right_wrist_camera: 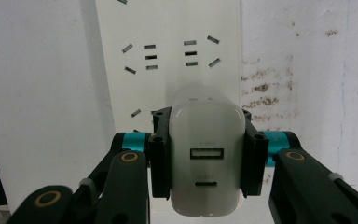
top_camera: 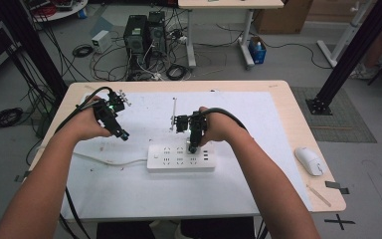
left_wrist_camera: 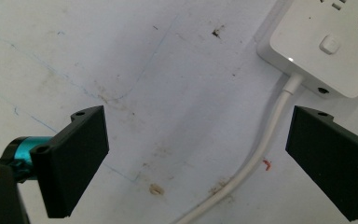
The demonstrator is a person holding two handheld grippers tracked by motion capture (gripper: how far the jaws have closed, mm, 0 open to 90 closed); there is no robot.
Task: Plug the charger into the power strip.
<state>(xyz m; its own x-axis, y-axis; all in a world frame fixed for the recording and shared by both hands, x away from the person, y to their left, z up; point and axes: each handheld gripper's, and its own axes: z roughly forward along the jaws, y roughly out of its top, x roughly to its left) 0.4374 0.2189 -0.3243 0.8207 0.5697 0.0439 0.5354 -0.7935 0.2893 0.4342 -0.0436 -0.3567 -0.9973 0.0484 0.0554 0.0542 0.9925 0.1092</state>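
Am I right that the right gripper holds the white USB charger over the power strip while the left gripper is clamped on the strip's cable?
Not quite. The left gripper is open: in the left gripper view its jaws stand wide apart above the white cable, not touching it. The rest holds: the right gripper is shut on the white USB charger over the power strip.

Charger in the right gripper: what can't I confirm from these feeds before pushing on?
- Prongs of the white charger: hidden by its own body in the right gripper view, so seating in the power strip is unclear.
- High view: right gripper covers the charger.
- Left gripper view: strip cable cut off at the bottom edge.
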